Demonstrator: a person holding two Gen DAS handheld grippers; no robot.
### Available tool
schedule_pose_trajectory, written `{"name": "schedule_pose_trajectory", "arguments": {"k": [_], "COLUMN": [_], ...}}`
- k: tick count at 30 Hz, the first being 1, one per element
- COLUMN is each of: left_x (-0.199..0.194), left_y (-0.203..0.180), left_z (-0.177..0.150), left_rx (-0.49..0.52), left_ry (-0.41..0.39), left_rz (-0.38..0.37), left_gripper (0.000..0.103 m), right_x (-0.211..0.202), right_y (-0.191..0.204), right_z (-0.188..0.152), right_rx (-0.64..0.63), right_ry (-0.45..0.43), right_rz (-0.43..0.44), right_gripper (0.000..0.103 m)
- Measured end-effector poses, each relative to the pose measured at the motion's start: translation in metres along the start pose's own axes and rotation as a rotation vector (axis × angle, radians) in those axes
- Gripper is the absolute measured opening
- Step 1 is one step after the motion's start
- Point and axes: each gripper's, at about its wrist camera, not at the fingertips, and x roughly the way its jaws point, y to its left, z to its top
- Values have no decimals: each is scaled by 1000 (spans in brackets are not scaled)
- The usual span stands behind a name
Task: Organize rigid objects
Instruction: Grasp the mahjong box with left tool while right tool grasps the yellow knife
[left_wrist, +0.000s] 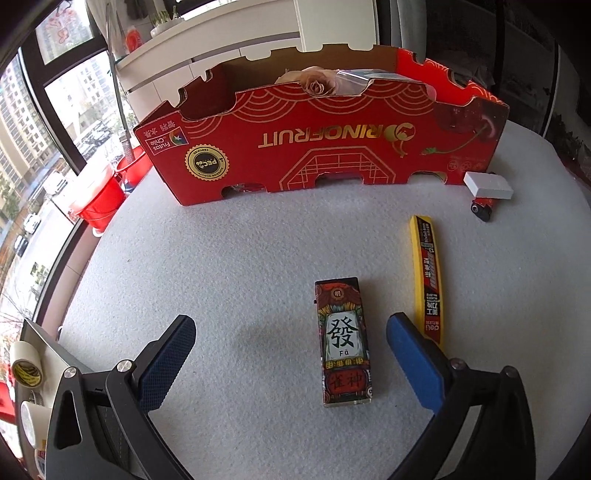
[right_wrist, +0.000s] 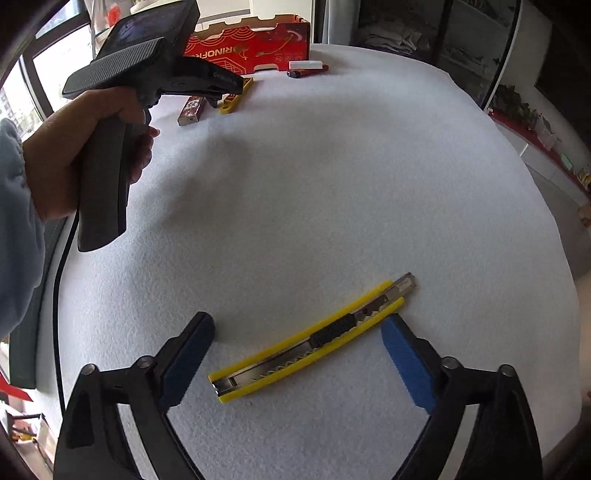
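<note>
**Two claws spread over flat, slippery targets, box waiting**

Our right claw (right_wrist: 297, 356) stands spread, pinching nothing, with the yellow utility knife (right_wrist: 314, 338) lying slantwise between its pads; the knife's metal tip reaches just past the right pad (right_wrist: 404, 365). No blade seems to be extended. We judge the risk here to be a skewed pinch: the knife lies diagonal to the jaws, so closing as they stand could catch it across its corners, spin it on the white tabletop (right_wrist: 332, 184), or leave it to swing out on the lift.

Our left claw (left_wrist: 291, 354) is likewise spread and holds nothing. The mahjong-print lighter (left_wrist: 345, 343) lies flat between its pads, nearer the right one, and the yellow blade case (left_wrist: 428, 280) lies just beyond that same pad. An off-centre close could shove the lighter sideways, or the right pad could nudge the blade case.

The landmark is the red fruit carton (left_wrist: 325, 147), standing at the far side of the tabletop. The lighter and blade case lie in front of it, well apart from its wall; the white block (left_wrist: 488, 185) and the small red-and-black item (left_wrist: 482, 207) sit by its right-hand corner. Inside the carton we see a pale rose-like thing (left_wrist: 314, 83) and something in clear plastic; the rest is hidden. Its high notched wall could snag a low carry
</note>
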Motion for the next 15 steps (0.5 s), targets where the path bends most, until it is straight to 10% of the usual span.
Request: {"name": "schedule_pose_trajectory", "arguments": {"k": [2, 6, 15], "left_x": [-3, -16, -71], "left_y": [-3, -13, -5], "left_z": [0, -10, -93], "left_rx": [31, 68, 77], "left_ry": [-4, 23, 30], "left_rz": [-62, -198, -299], "left_gripper": [82, 26, 25], "right_x": [-8, -14, -24], "right_y": [-21, -74, -124], "right_z": [-3, -12, -31], "right_rx": [1, 76, 231], "right_ry": [-1, 37, 41], "right_rz": [4, 14, 49], "right_gripper": [24, 17, 17]}}
